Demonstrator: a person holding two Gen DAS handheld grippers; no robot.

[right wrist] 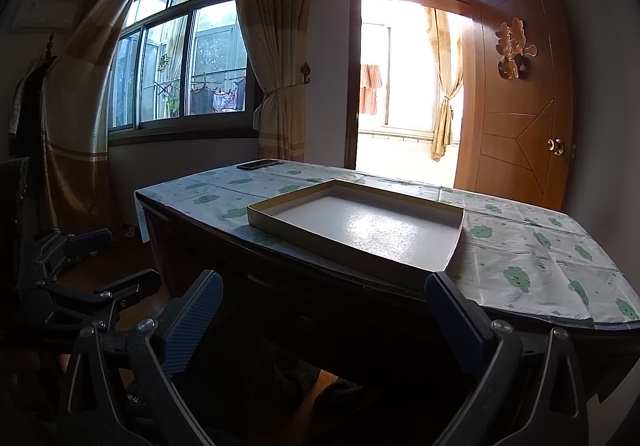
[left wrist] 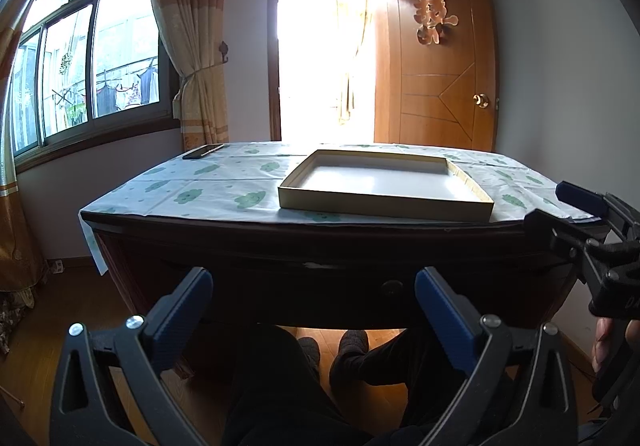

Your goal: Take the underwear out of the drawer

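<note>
Right, starting far left: window (left wrist: 80, 66) with laundry hanging outside, then a tied-back curtain (left wrist: 192, 46). On to the desk (left wrist: 240, 242), dark wood under a cloud-print cloth (left wrist: 208, 182). Far left corner of that cloth: phone (left wrist: 202, 151), lying flat.

Near and low, left gripper (left wrist: 314, 278), held in front of the desk, spread wide, gripping nothing, blue pads (left wrist: 188, 310) well apart. Beyond and between those fingers: drawer (left wrist: 360, 286) in the desk front, closed by the look of it, round knob (left wrist: 392, 288) just left of the right-hand pad. Underwear hidden; cannot tell where. Below the desk, legs in dark trousers and shoes (left wrist: 354, 342) on the wood floor.

Up on the cloth, right of centre: shallow box (left wrist: 384, 208), open-topped, pale inside, close to the near edge.

Further right, right gripper (right wrist: 324, 280), also in front of the desk and near its edge, likewise spread wide and gripping nothing, apart from the left one.

Far right, wooden door (left wrist: 440, 86) swung open, gold ornament (left wrist: 434, 20) on it, brass handle (left wrist: 481, 100) at its right edge, bright doorway (left wrist: 320, 46) to its left.
</note>
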